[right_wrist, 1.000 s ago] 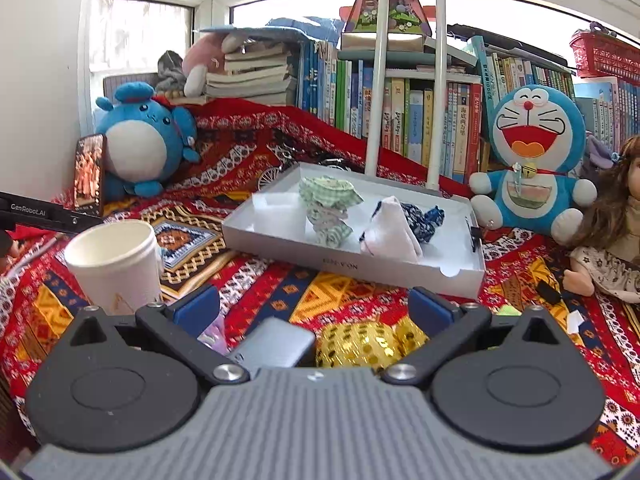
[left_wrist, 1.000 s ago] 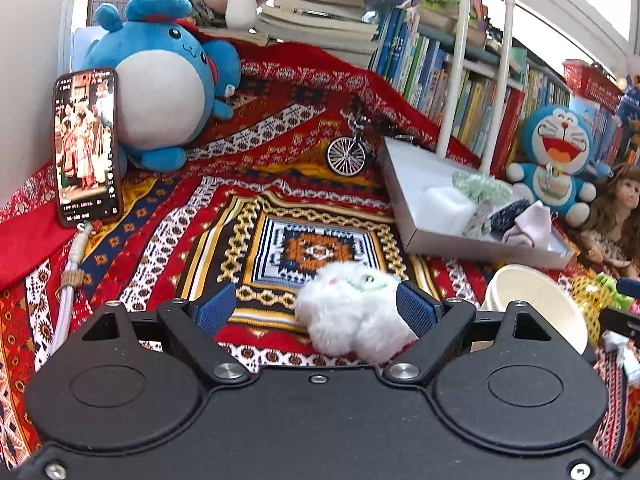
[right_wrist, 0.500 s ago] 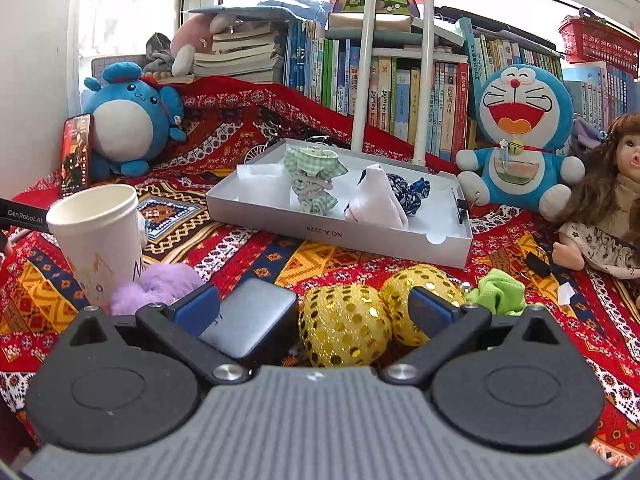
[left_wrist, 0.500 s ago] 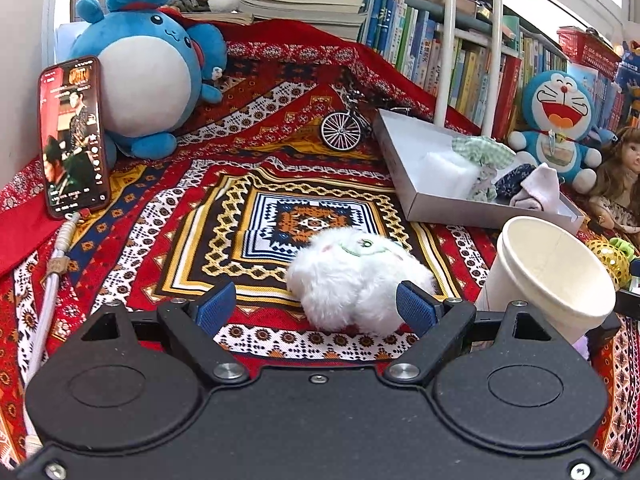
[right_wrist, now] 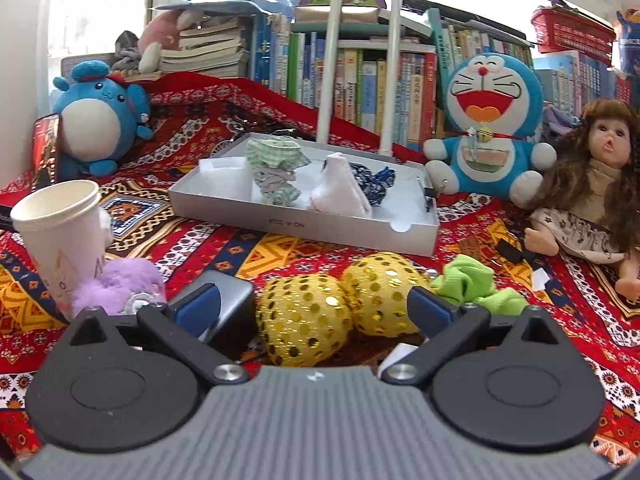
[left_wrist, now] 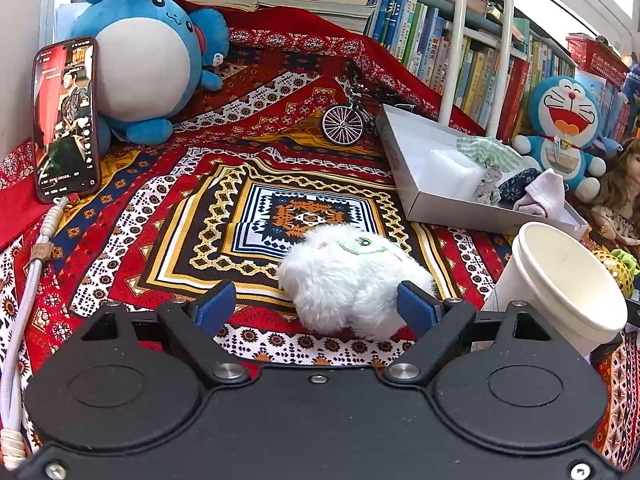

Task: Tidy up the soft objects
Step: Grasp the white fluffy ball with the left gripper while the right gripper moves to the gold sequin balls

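A white fluffy toy (left_wrist: 352,276) lies on the patterned cloth, just ahead of my left gripper (left_wrist: 316,306). That gripper is open, its right pad at the toy's edge and its left pad well clear. The grey box (right_wrist: 416,236) holds a green checked cloth (right_wrist: 276,160), a white cloth (right_wrist: 340,192) and a dark blue patterned one (right_wrist: 376,180). My right gripper (right_wrist: 314,306) stands open above two gold sequinned balls (right_wrist: 304,320) that lie on the cloth. A purple fluffy piece (right_wrist: 120,284) and a green cloth (right_wrist: 476,284) flank them.
A white paper cup (left_wrist: 560,280) stands right of the white toy; the cup (right_wrist: 60,228) also shows at the left in the right wrist view. A grey block (right_wrist: 224,300) lies by the right gripper's left finger. A phone (left_wrist: 66,120), blue plush (left_wrist: 148,56), cat-robot plush (right_wrist: 488,120), doll (right_wrist: 596,192) and bookshelves ring the cloth.
The left gripper has pulled back and tilted, so the white toy shows further ahead and the cup has come into view. The right gripper's view has dropped, revealing the gold balls and purple and green pieces.
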The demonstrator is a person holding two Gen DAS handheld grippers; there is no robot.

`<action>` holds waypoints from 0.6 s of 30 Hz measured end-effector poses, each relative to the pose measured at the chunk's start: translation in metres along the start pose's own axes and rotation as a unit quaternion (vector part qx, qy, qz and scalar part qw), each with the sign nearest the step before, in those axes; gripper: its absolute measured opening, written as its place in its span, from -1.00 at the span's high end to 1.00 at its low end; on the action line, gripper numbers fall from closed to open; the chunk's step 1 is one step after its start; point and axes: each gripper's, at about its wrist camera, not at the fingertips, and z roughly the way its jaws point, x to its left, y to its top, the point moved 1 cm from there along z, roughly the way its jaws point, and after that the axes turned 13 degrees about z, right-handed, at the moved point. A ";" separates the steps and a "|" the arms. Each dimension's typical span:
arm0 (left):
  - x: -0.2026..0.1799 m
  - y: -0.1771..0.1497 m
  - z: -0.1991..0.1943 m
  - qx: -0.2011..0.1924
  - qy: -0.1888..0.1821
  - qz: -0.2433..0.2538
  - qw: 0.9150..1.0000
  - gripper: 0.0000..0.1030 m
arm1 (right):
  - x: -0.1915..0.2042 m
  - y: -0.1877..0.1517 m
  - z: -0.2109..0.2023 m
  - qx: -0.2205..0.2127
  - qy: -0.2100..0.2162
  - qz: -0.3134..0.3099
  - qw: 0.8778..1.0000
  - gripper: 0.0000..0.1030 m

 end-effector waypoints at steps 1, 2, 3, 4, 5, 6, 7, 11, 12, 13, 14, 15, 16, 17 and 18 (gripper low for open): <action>0.000 0.000 0.000 -0.001 0.000 0.000 1.000 -0.65 | -0.001 0.000 0.000 0.000 -0.005 -0.002 1.000 -0.99; 0.000 0.000 0.001 -0.001 -0.002 -0.001 1.000 -0.64 | -0.002 -0.001 0.001 0.000 -0.011 -0.006 1.000 -0.97; -0.001 0.000 0.001 -0.002 -0.005 -0.001 1.000 -0.60 | -0.002 -0.001 0.002 0.001 -0.016 -0.009 1.000 -0.97; -0.001 0.000 0.001 -0.002 -0.007 -0.002 1.000 -0.55 | -0.003 -0.001 0.002 0.003 -0.021 -0.013 1.000 -0.95; -0.001 0.000 0.000 -0.003 -0.010 -0.002 1.000 -0.52 | -0.003 -0.002 0.003 0.005 -0.025 -0.016 1.000 -0.93; -0.002 0.001 0.000 -0.004 -0.013 -0.003 1.000 -0.44 | -0.003 -0.002 0.004 0.006 -0.028 -0.019 0.999 -0.92; -0.003 0.001 0.000 -0.006 -0.018 -0.004 1.000 -0.34 | -0.003 -0.003 0.004 0.007 -0.029 -0.023 0.999 -0.91; -0.005 0.001 -0.002 -0.010 -0.042 -0.007 0.999 0.04 | -0.001 -0.005 0.007 0.009 -0.032 -0.033 0.999 -0.85; -0.007 0.001 -0.003 -0.011 -0.040 -0.007 0.999 0.06 | 0.000 -0.005 0.007 0.009 -0.033 -0.035 0.999 -0.84; -0.008 0.001 -0.004 -0.013 -0.037 -0.005 0.999 0.12 | 0.000 -0.006 0.008 0.010 -0.034 -0.036 0.999 -0.82; -0.009 0.001 -0.005 -0.015 -0.034 -0.002 0.999 0.15 | 0.000 -0.006 0.008 0.010 -0.033 -0.035 0.999 -0.79; -0.010 0.002 -0.007 -0.018 -0.031 0.002 0.999 0.32 | 0.000 -0.006 0.008 0.010 -0.033 -0.035 0.999 -0.78; -0.011 0.002 -0.008 -0.018 -0.024 0.007 1.000 0.61 | 0.000 -0.006 0.008 0.010 -0.032 -0.035 0.999 -0.73; -0.011 0.002 -0.009 -0.015 -0.015 0.013 1.000 0.63 | 0.000 -0.007 0.008 0.010 -0.031 -0.034 0.999 -0.70; -0.010 0.003 -0.009 -0.010 -0.014 0.014 1.000 0.65 | 0.000 -0.007 0.008 0.011 -0.030 -0.035 0.999 -0.69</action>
